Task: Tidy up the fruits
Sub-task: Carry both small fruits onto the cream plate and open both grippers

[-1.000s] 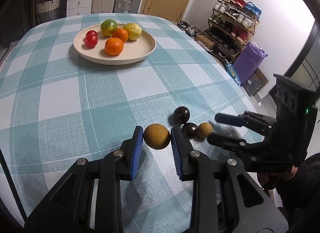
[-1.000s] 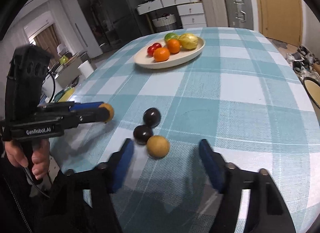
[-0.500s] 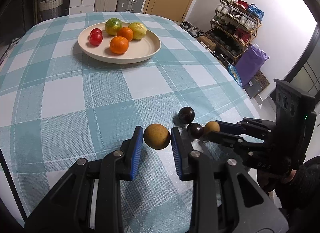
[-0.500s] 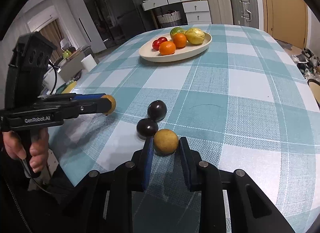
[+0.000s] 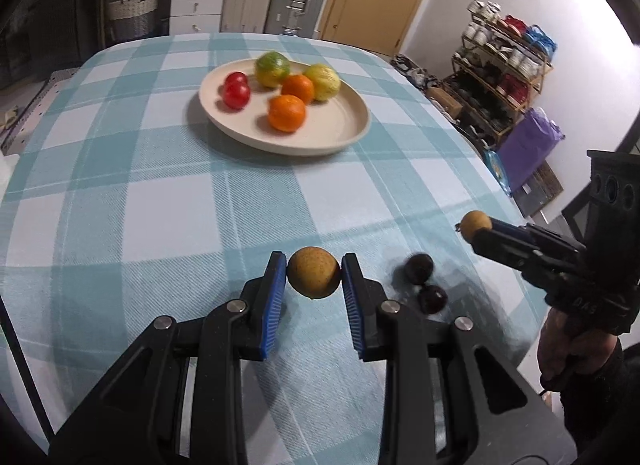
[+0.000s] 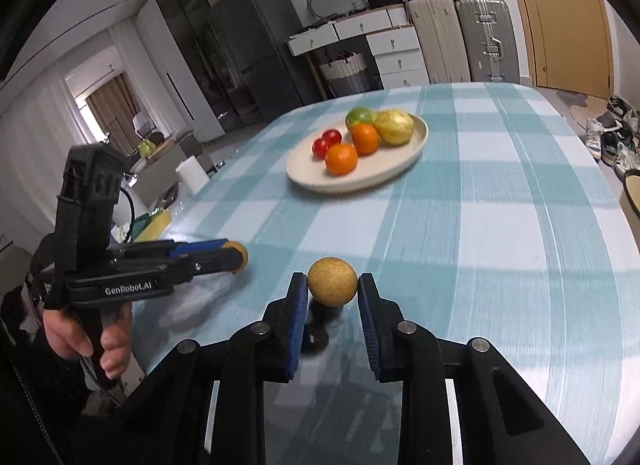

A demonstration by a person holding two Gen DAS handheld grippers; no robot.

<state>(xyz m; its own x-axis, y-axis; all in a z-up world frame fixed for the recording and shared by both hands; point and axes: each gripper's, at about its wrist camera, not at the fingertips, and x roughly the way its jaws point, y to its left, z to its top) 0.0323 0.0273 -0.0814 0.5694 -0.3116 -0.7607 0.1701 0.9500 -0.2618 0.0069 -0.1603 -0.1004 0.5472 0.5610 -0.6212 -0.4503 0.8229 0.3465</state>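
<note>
Fruits are the whole game here, and each gripper has one. The left gripper (image 5: pixel 314 274), low centre of its own view, has its blue pads pressed on either side of a speckled brown fruit (image 5: pixel 314 272). That fruit looks clear of the checked tablecloth (image 5: pixel 120 205), with a little shadow below it. The pinch sits across the widest part, which is the sensible place on a round thing that would squirt out of an off-centre squeeze.

Over in the right wrist view, the right gripper (image 6: pixel 333 285) is likewise clamped on a second brown fruit (image 6: pixel 332 282), again square across the middle, low centre of frame. In the left view this gripper comes in from the right edge with its fruit at the tip.

Moving outward: two dark round fruits (image 5: pixel 419 268) are on the cloth just right of the left gripper, close to each other, not picked up. They look like the only strays on the cloth.

Farther off, upper middle of both views, is the cream plate (image 5: pixel 344 133). It holds two oranges, two small red fruits, a green one and a yellow one, bunched toward the far side. The near side of the plate is bare, which looks like the natural landing spot for both brown fruits. Carrying one in each hand probably saves a trip.
</note>
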